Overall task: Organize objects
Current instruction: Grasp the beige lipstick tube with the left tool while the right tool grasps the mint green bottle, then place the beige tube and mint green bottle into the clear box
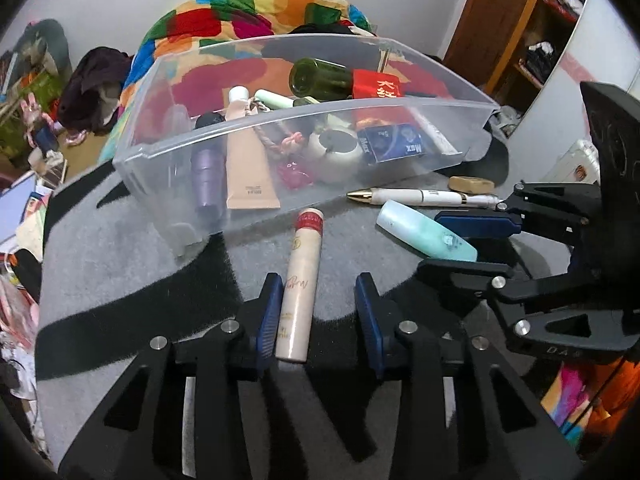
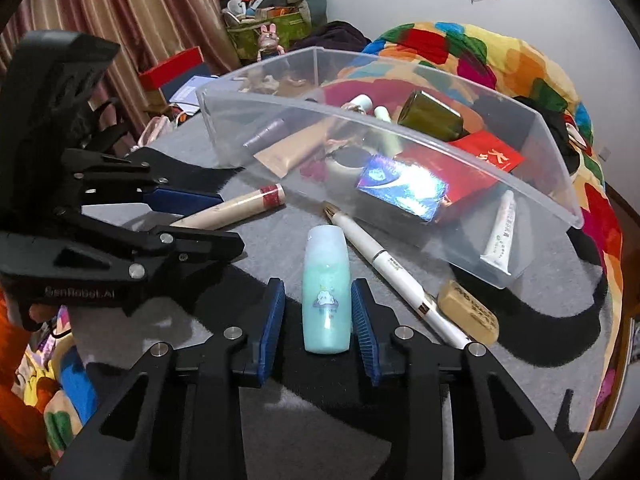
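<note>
On a grey-and-black patterned cloth (image 1: 132,256), two hand-held grippers work side by side in front of a clear plastic bin (image 1: 280,136). The left gripper (image 1: 318,316) stands with its blue-padded jaws spread, a cream tube with a red band (image 1: 300,284) lying lengthwise between them; the tube sits close against the left pad, with a clear gap to the right pad, so nothing is clamped. The right gripper (image 2: 318,320) likewise has its jaws apart around a small mint-green bottle (image 2: 326,292), which lies on the cloth with its pale cap end pointing toward the bin; the right pad is just beside the bottle, and whether it touches cannot be told. Next to the bottle, a white pen with gold trim (image 2: 394,272) lies diagonally, and a tan eraser-like block (image 2: 468,312) rests near its far end. The bin already holds a jumble: a dark green glass jar (image 1: 320,78) on its side, a red packet with gold lettering (image 1: 378,84), a shiny blue box (image 1: 394,144), a beige tube (image 1: 248,168), a purple bottle (image 1: 206,180) and a white tube (image 2: 498,236) at one corner. Behind the bin rises a heap of brightly coloured patchwork bedding (image 1: 256,8).
</note>
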The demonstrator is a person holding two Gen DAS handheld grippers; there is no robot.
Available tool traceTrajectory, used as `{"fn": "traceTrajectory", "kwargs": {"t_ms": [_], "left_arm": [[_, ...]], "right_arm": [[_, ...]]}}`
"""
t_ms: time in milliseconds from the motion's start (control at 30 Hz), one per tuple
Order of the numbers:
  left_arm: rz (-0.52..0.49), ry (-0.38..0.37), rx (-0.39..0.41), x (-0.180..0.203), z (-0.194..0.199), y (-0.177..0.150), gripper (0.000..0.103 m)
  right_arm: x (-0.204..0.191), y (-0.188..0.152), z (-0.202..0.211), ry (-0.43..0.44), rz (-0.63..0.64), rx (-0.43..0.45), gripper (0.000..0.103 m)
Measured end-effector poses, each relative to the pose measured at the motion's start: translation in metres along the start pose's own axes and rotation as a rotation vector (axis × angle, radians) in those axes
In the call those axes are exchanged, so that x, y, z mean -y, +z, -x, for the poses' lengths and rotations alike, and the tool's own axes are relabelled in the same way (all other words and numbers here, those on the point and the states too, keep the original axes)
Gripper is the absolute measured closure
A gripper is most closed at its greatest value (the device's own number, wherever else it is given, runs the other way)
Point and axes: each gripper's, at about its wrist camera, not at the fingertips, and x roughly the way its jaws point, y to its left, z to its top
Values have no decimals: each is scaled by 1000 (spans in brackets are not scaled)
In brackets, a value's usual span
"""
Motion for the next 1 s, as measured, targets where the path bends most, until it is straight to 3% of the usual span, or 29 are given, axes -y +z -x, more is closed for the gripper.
{"fn": "traceTrajectory", "kwargs": {"t_ms": [133,267,433,633,800,1000], "left_arm": [[12,72,8,-1,-6,8,67],[4,120,30,1,-6,7,89],[26,106,62,0,7,-6,88],[70,72,153,-1,38,-11,88],[76,62,243,1,67,1,88],[107,67,308,-9,80,27,89]], "right_arm": [[-1,4,-3,-28,-7,8,77],[-8,0,0,-73,12,25,80],[-9,-3,18,-68,-19,90,80],[-6,4,50,-65,-73,198,80],[-3,23,65,-97,-104,265,80],[11,44,63,-109,-158,284,80]]}}
